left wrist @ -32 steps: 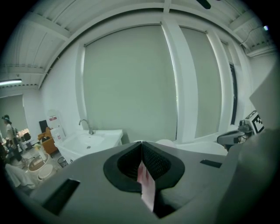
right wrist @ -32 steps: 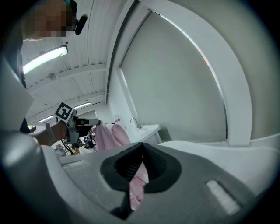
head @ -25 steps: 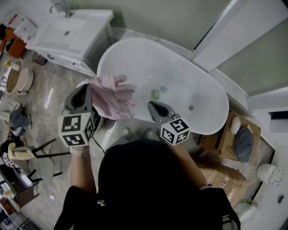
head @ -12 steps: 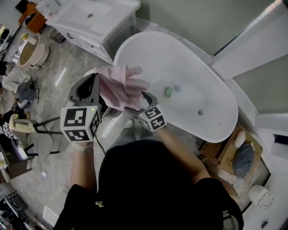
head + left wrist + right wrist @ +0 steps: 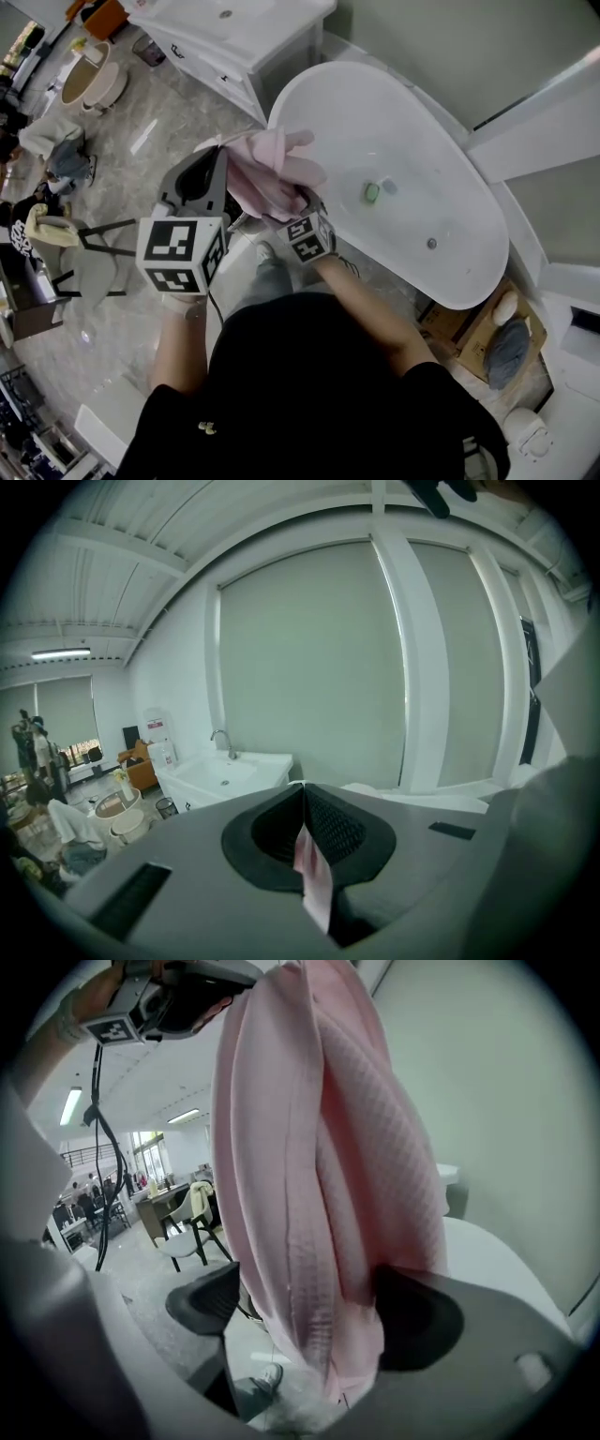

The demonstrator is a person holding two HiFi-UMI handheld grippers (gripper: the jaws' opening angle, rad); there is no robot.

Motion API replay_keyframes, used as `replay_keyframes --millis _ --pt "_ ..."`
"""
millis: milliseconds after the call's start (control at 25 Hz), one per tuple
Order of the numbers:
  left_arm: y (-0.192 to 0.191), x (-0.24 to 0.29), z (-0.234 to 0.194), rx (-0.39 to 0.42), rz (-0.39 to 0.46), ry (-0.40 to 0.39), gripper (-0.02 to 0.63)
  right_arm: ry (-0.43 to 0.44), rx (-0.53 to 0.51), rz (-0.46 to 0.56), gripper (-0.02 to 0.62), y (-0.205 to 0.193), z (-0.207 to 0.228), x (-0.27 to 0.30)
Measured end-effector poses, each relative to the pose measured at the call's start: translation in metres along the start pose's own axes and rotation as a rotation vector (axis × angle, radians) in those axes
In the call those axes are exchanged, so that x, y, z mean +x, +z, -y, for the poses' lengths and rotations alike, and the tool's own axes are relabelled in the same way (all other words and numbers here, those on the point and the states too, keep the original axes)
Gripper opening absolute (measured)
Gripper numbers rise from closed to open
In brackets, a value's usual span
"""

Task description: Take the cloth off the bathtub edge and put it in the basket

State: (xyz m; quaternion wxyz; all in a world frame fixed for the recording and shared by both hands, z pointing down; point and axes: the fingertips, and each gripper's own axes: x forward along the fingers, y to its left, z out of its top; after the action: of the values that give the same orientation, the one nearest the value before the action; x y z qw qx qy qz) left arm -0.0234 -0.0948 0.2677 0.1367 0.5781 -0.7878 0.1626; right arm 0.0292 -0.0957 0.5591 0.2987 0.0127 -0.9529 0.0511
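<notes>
Hanging limp, pink cloth, waffle-textured (bunched lengthwise folds)

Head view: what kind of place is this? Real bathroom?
Probably a mock bathroom set up in an open workspace. There is a freestanding bathtub and a sink, but a chair and clutter share the same floor.

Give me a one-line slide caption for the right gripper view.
Pink cloth hangs from the left gripper, passing between the open fingers of the right gripper.
</notes>
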Motion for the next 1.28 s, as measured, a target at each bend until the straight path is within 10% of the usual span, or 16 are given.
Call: replay_keyframes --millis 280,640,1280 --pt "-0.014 -0.016 -0.046 -0.011 0.001 0.032 0.021 -0.065 -0.014 -0.049 0.037 0.009 -0.008 0.021" --pt "-0.036 -0.024 -0.099 -0.003 -0.020 0.096 0.021 -0.159 0.204 0.118 0.026 0.064 0.041 -0.016" --pt "-0.067 -0.024 -0.130 -0.092 -0.018 0.128 0.022 -0.070 0.115 0.481 0.025 0.261 0.041 -0.110"
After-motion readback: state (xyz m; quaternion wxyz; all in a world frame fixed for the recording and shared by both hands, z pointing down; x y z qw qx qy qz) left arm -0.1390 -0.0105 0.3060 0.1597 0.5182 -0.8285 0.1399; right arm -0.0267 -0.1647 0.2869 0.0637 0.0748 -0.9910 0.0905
